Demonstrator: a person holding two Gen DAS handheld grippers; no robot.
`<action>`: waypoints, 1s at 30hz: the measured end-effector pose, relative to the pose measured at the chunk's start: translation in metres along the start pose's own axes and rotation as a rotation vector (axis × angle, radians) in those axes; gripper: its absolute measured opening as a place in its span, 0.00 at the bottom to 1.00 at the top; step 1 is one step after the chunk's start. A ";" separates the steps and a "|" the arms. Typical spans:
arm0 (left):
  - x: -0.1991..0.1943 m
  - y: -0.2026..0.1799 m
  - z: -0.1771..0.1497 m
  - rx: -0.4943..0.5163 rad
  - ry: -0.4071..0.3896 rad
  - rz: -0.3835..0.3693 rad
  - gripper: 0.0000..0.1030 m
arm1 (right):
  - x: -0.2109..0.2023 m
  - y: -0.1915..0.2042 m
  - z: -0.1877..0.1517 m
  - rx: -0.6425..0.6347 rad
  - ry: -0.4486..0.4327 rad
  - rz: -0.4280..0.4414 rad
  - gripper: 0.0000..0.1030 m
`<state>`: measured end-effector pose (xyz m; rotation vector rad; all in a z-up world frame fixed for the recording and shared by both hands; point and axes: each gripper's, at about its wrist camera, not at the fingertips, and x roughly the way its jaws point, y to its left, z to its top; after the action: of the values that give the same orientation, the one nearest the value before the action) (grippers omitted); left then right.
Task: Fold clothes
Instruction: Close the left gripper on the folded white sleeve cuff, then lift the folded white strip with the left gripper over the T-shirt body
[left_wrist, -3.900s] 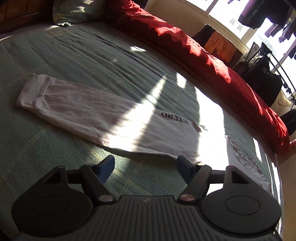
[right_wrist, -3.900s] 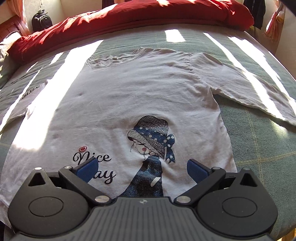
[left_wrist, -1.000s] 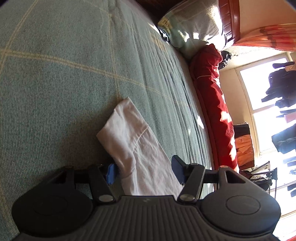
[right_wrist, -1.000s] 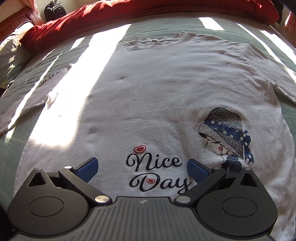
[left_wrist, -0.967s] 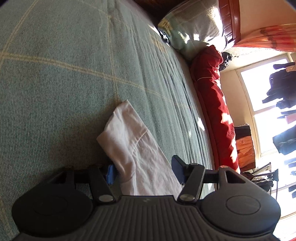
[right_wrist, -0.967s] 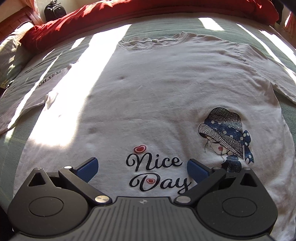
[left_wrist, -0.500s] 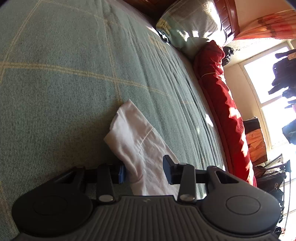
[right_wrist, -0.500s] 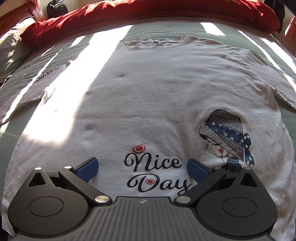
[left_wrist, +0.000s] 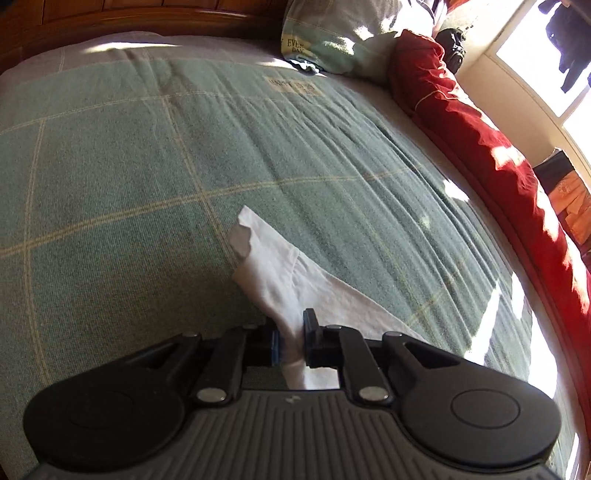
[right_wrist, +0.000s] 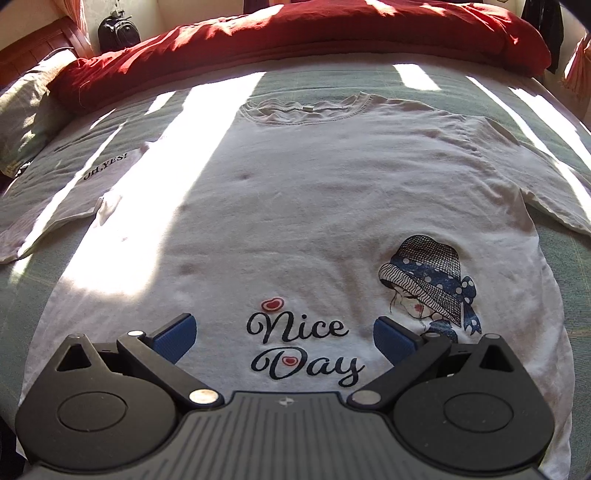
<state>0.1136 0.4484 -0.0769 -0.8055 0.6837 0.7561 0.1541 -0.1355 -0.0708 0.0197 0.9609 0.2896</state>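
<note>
A white long-sleeved shirt (right_wrist: 332, 206) lies face up on the green bedspread, printed "Nice Day" and a girl in a hat. My right gripper (right_wrist: 284, 338) hovers open over the shirt's lower hem, its blue pads either side of the lettering and nothing between them. The shirt's left sleeve (right_wrist: 66, 195), marked "OH,YES!", stretches out to the left. In the left wrist view the cuff end of that sleeve (left_wrist: 273, 273) is pinched between the closing jaws of my left gripper (left_wrist: 290, 341) and lifted off the bedspread (left_wrist: 129, 177), its tip sticking up.
A red duvet (right_wrist: 295, 33) is rolled along the far side of the bed, also seen as the red duvet (left_wrist: 491, 147) at the right. A pillow (left_wrist: 343, 33) and wooden headboard (left_wrist: 110, 11) lie at the top. Clothes hang by the window.
The left gripper's jaws have drawn together on the sleeve cuff and lifted it while the view swung and rolled toward the headboard. The right gripper has barely moved.
</note>
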 end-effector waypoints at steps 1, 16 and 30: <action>-0.005 -0.005 0.002 0.013 -0.005 -0.003 0.10 | -0.004 -0.001 0.000 -0.010 -0.011 -0.006 1.00; -0.073 -0.112 0.008 0.189 -0.057 -0.132 0.10 | -0.043 -0.022 -0.008 0.005 -0.093 0.025 1.00; -0.116 -0.219 -0.035 0.303 -0.060 -0.225 0.10 | -0.065 -0.055 -0.017 0.104 -0.130 0.110 1.00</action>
<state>0.2164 0.2792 0.0768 -0.5679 0.6234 0.4568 0.1180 -0.2062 -0.0364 0.1847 0.8465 0.3355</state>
